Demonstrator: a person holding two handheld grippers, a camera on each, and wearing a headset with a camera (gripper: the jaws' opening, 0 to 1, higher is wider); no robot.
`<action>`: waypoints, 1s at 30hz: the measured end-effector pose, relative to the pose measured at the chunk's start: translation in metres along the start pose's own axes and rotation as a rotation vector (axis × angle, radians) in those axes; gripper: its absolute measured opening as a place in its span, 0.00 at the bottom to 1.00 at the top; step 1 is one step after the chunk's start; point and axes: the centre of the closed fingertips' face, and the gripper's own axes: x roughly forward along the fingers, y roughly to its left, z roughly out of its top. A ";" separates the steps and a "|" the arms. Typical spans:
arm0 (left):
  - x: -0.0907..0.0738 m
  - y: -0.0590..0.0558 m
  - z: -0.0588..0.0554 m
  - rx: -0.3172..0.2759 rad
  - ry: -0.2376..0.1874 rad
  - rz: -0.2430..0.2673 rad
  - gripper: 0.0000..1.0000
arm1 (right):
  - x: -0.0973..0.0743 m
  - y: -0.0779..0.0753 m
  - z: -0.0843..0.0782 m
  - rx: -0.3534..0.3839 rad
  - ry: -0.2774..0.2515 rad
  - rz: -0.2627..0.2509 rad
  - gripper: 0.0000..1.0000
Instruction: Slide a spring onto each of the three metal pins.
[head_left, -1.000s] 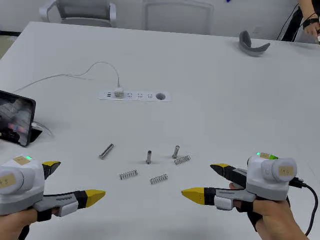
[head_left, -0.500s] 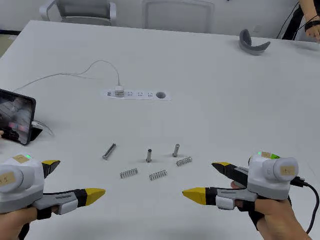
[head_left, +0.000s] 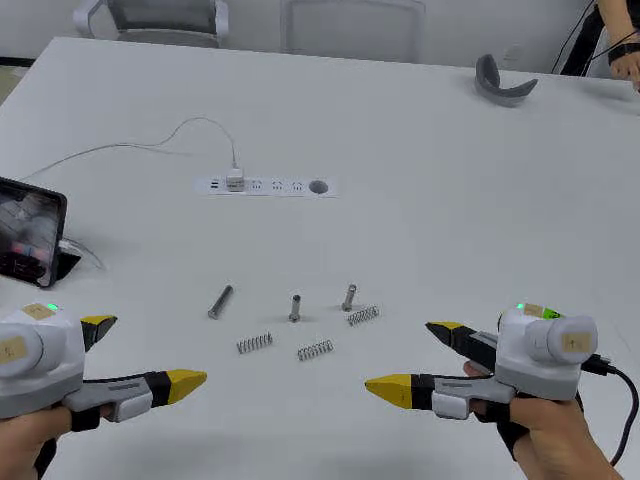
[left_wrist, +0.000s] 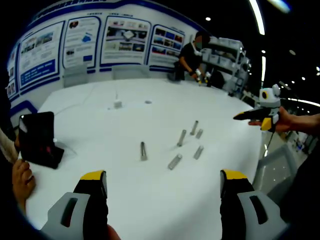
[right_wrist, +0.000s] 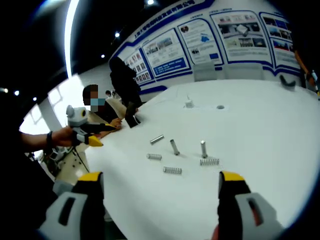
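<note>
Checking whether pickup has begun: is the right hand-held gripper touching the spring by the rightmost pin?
Apart. The head view shows bare table between the right hand-held gripper and that spring; its jaws stand open.

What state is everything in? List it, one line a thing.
Left gripper: open, empty.
Right gripper: open, empty.
Left pin: lying flat, bare.
Middle pin: upright, bare.
Right pin: upright, bare.
Left spring: lying flat, on no pin.
Middle spring: lying flat, on no pin.
Right spring: lying flat by the right pin's base.
Power strip: one plug in.
Tablet: screen on, propped up.
</note>
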 end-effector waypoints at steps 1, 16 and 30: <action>0.001 0.000 0.000 0.001 0.001 -0.001 0.95 | 0.000 0.000 0.000 0.000 0.002 -0.001 0.97; 0.015 -0.001 0.002 0.015 0.016 -0.017 0.94 | -0.001 0.003 -0.009 -0.006 0.025 -0.002 0.98; 0.028 0.000 0.003 0.027 0.039 -0.032 0.93 | -0.001 0.006 -0.015 -0.015 0.046 -0.009 0.98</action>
